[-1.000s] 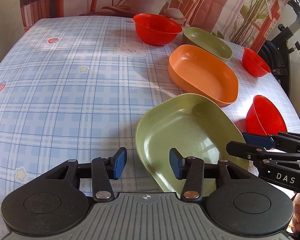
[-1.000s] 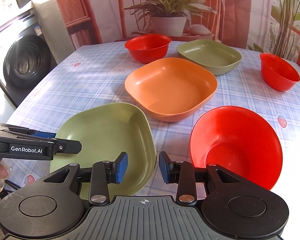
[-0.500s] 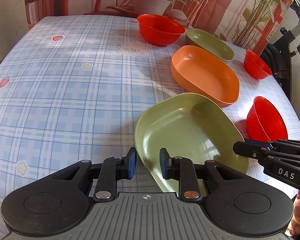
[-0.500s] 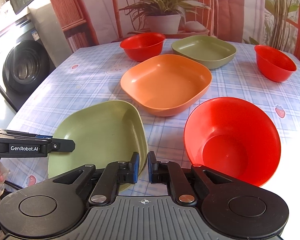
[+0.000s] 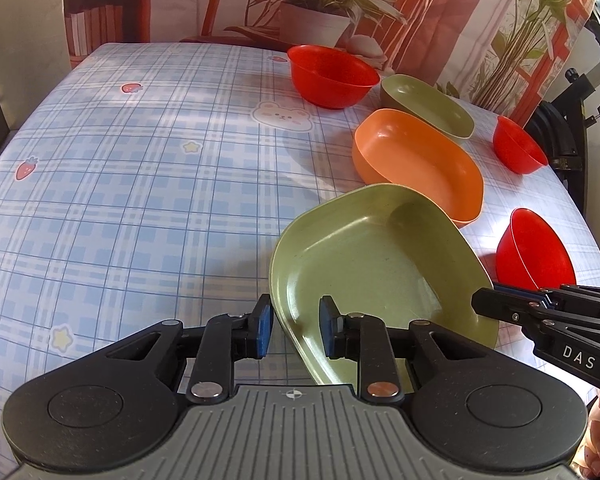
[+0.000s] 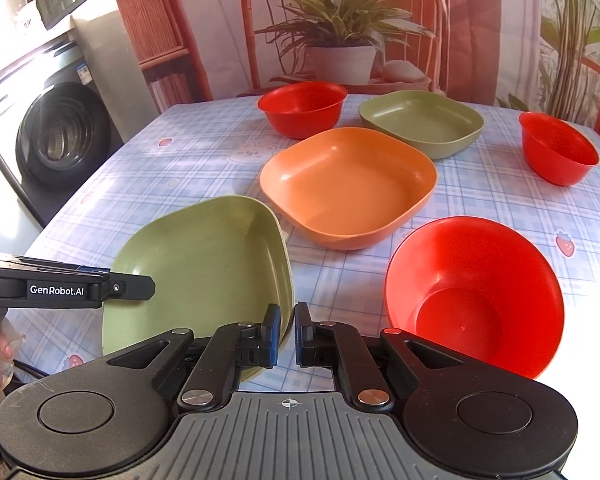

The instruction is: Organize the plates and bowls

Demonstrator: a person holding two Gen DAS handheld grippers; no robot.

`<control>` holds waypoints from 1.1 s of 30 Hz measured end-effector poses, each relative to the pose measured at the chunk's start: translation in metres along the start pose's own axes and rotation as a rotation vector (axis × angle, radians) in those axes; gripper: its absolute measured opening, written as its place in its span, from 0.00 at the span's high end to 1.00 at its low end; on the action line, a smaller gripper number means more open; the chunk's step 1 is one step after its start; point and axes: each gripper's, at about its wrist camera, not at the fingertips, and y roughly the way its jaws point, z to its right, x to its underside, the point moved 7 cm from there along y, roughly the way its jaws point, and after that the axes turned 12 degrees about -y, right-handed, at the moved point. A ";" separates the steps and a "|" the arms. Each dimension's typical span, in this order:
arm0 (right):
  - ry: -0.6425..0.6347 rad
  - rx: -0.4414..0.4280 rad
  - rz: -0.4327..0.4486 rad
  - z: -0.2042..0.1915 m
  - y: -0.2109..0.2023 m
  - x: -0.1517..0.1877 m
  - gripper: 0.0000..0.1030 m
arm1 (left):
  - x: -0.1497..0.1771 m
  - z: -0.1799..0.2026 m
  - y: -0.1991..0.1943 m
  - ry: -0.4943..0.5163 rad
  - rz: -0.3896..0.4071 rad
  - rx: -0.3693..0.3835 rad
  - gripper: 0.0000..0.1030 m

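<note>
**Near green plate tilted at the table's front edge, a gripper on each side**

The left gripper (image 5: 292,330) is seen at 6 o'clock in its own view, its blue pads set on either side of the left rim of the near green plate (image 5: 372,272). A narrow gap remains between the pads, and whether the rim is actually pinched cannot be told. The plate is raised on that side and tilted, its far corner lying close to the orange plate (image 5: 416,164) at 1 o'clock.

The right gripper (image 6: 287,334) is shown at 6 o'clock in the right wrist view, its jaws almost closed with only a slim slot left. The plate's right rim (image 6: 288,280) lies just ahead of the left pad; nothing is seen clamped between the pads.

On the checked tablecloth (image 5: 140,184) the remaining dishes are spread from 12 to 3 o'clock. A large red bowl (image 6: 476,292) is placed just right of the near green plate, at 3 o'clock in the right wrist view. Beyond the orange plate a second green plate (image 6: 420,122) is found at 1 o'clock, with another red bowl (image 6: 302,108) at 12 o'clock beside it. A third red bowl (image 6: 558,148) is set well apart at 2 o'clock, near the table's right edge.

A potted plant (image 6: 340,52) is seen behind the table, and a washing machine (image 6: 60,136) at 10 o'clock.
</note>
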 end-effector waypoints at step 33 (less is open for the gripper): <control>0.002 0.012 0.159 0.071 -0.015 -0.076 0.93 | -0.047 0.052 -0.013 0.116 0.073 0.091 0.74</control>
